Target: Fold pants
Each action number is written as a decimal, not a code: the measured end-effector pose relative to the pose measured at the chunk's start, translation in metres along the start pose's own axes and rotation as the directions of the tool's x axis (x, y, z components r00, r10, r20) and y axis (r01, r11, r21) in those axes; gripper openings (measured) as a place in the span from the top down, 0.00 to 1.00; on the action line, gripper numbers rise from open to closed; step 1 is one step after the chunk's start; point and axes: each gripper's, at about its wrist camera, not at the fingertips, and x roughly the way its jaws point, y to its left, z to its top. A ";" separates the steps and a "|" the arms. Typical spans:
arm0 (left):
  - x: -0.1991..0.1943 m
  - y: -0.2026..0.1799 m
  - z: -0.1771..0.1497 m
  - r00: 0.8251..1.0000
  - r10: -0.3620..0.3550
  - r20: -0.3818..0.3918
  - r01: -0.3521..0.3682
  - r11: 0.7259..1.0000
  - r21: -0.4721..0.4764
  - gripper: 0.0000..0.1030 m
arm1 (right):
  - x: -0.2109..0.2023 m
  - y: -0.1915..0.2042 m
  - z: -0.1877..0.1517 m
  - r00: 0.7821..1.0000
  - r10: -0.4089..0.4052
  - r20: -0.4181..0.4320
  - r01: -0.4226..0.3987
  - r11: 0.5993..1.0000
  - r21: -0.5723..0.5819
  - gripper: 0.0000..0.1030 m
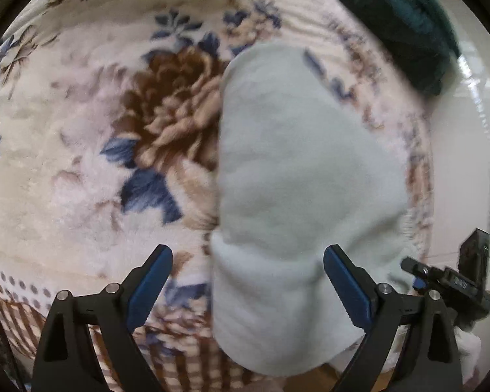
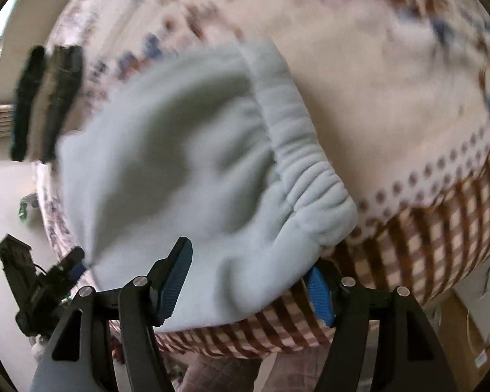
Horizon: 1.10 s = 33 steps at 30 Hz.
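Note:
Pale mint fleece pants [image 1: 294, 170] lie folded lengthwise on a floral blanket near the bed's front edge. In the right wrist view the pants [image 2: 179, 170] show their gathered elastic waistband [image 2: 297, 150], which hangs over the bed edge. My left gripper [image 1: 248, 284] is open, its blue-padded fingers straddling the near end of the pants. My right gripper [image 2: 251, 277] is open, with the waistband end of the pants lying between its fingers; the fabric covers part of the right pad.
The floral blanket [image 1: 98, 130] covers the bed, with a brown checked border [image 2: 441, 228] at the front edge. A dark teal garment [image 1: 398, 23] lies at the far right. The other gripper shows at each view's edge [image 1: 457, 281] [image 2: 39, 287]. Floor lies beyond the bed.

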 end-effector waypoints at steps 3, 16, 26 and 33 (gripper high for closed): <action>0.004 -0.002 -0.002 1.000 -0.010 -0.008 0.010 1.000 -0.020 0.08 | -0.009 0.005 0.023 0.998 0.043 0.039 -0.042 0.999 -0.019 0.33; 0.034 -0.002 -0.015 0.994 0.052 -0.094 -0.055 0.998 -0.036 0.02 | 0.009 -0.062 -0.002 0.969 -0.208 -0.133 0.220 0.971 0.088 0.32; 0.008 -0.021 -0.034 0.965 0.258 -0.052 -0.257 0.966 0.031 0.02 | -0.034 0.094 0.034 0.966 -0.255 -0.037 0.226 0.909 -0.350 0.26; 0.011 -0.018 -0.073 0.975 0.182 -0.127 -0.188 0.982 -0.035 0.03 | 0.031 0.249 0.057 0.934 -0.319 -0.160 0.118 0.700 -0.704 0.26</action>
